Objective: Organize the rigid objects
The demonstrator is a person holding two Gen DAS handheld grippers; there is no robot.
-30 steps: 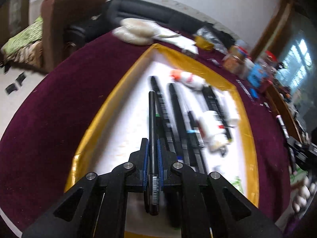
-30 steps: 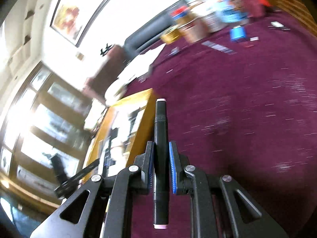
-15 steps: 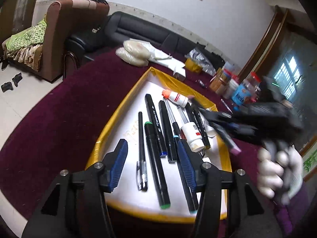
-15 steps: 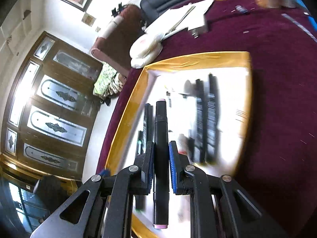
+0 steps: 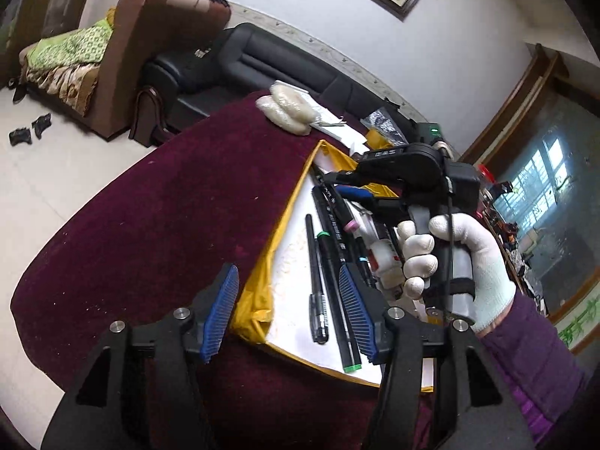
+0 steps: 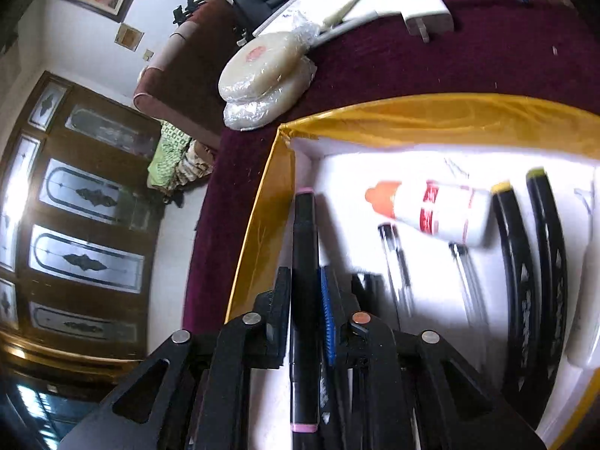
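A white tray with a yellow rim [image 5: 296, 195] lies on the maroon table and holds several black pens and markers side by side. My left gripper [image 5: 287, 273] hovers over the tray's near left corner, its jaws opening with nothing between the pads. A thin black pen [image 5: 315, 270] and a green-capped marker [image 5: 337, 300] lie just beyond it. A white-gloved hand [image 5: 468, 247] holds my right gripper [image 5: 339, 184] over the tray. That gripper [image 6: 305, 281] is shut on a black pink-capped marker [image 6: 305, 247] beside the tray's left rim [image 6: 258, 232], its jaws starting to open. A white glue bottle [image 6: 438, 210] lies further right.
Two plastic-wrapped white discs [image 6: 262, 71] and papers [image 6: 375, 3] lie on the cloth beyond the tray's far corner. The maroon cloth [image 5: 168, 225] spreads to the left of the tray. A black sofa [image 5: 232, 67] and a brown armchair [image 5: 150, 37] stand behind the table.
My left gripper let go of the thin black pen, opened and drew back to the tray's near left corner. My right gripper carried the marker from over the cloth into the tray.
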